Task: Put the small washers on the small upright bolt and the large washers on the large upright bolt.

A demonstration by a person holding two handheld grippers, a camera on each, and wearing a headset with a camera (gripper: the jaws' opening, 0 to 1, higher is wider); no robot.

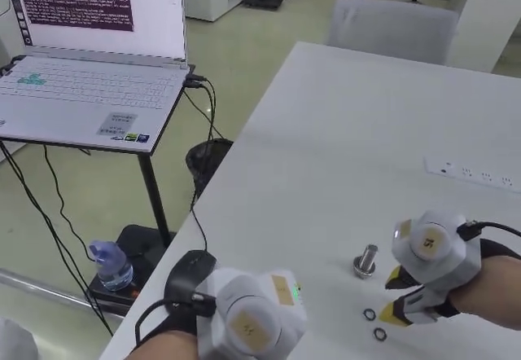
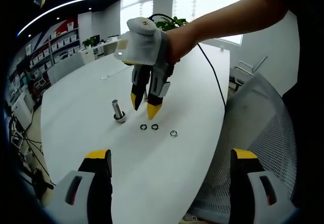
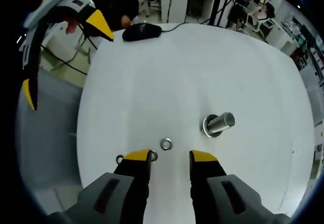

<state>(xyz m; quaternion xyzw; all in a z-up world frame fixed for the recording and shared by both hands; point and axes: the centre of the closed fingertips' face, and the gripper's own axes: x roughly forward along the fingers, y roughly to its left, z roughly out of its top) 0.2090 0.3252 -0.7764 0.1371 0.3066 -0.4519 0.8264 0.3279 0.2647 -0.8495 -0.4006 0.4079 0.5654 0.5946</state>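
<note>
Pickup stage, nothing grabbed: right gripper (image 3: 170, 156) hovers half-open, empty, washer (image 3: 166, 144) just ahead of its tips, bolt (image 3: 218, 123) beyond to its right. Left gripper (image 2: 170, 155) wide open. Next, I'd guess: drop and pinch that washer.

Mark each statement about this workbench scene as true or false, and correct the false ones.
1. The bolt stands upright on the table. True.
2. Three loose washers lie on the table near the bolt. True.
3. The right gripper holds one of the washers. False: it is open and empty.
4. The laptop is closed. False: it is open, with its screen lit.
</note>
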